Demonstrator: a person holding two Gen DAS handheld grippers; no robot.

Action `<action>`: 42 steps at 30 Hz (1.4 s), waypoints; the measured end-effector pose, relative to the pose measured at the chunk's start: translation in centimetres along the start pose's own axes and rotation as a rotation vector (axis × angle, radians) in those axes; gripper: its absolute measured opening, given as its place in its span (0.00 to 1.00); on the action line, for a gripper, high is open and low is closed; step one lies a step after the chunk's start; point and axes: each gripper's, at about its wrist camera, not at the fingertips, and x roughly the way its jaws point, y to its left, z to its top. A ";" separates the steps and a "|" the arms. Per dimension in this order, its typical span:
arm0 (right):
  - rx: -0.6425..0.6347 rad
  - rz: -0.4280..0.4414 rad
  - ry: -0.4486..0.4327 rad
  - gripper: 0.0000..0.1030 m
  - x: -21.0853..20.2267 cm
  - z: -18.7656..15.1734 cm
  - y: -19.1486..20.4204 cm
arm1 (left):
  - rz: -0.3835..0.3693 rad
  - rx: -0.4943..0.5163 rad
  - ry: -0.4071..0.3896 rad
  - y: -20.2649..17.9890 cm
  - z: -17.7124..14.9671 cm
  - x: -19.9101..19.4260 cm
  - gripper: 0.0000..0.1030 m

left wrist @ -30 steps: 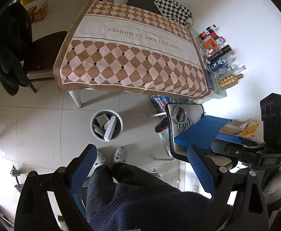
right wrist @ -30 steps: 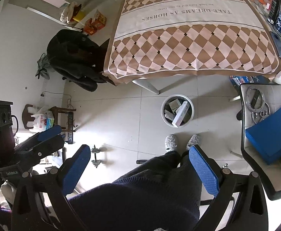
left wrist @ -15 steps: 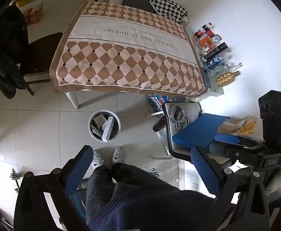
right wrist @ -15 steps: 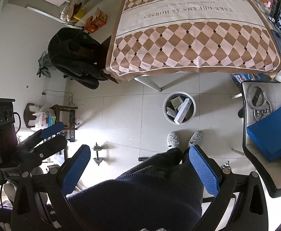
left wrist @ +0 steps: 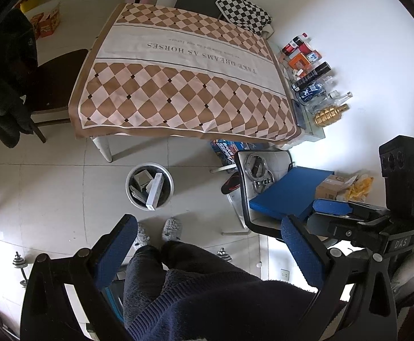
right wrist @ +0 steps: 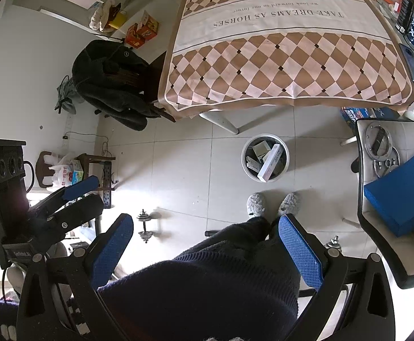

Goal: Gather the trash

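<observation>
A round white trash bin stands on the tiled floor in front of the table, holding several boxes and a long white carton; it also shows in the right wrist view. My left gripper is open and empty, held high above the person's legs. My right gripper is open and empty at the same height. Each gripper shows from the side in the other's view. The table carries a brown checked cloth with nothing on it.
A chair with a blue box and metal rings stands at the right. A dark chair with a black jacket stands at the left. Bottles and cans line the wall. Dumbbells lie on the floor.
Both grippers have risen a little and drifted; the table and bin sit slightly lower in the left view. Both stay open and empty.
</observation>
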 end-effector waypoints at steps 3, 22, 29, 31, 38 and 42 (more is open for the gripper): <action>-0.001 0.003 0.002 1.00 -0.1 -0.3 0.1 | -0.006 0.000 0.003 0.0 0.0 0.0 1.00; -0.005 0.014 0.007 1.00 -0.7 -0.9 0.3 | -0.036 -0.009 0.011 0.1 -0.2 -0.2 1.00; -0.002 0.017 0.005 1.00 -0.6 -0.8 0.4 | -0.042 -0.011 0.012 0.3 -0.3 -0.3 1.00; -0.002 0.019 0.004 1.00 -0.7 -0.9 0.5 | -0.046 -0.015 0.013 0.3 -0.4 -0.3 1.00; -0.004 0.022 0.006 1.00 -0.8 -1.0 0.4 | -0.048 -0.016 0.011 0.2 -0.6 -0.5 1.00; -0.004 0.023 0.006 1.00 -0.8 -1.0 0.4 | -0.049 -0.018 0.011 0.1 -0.7 -0.5 1.00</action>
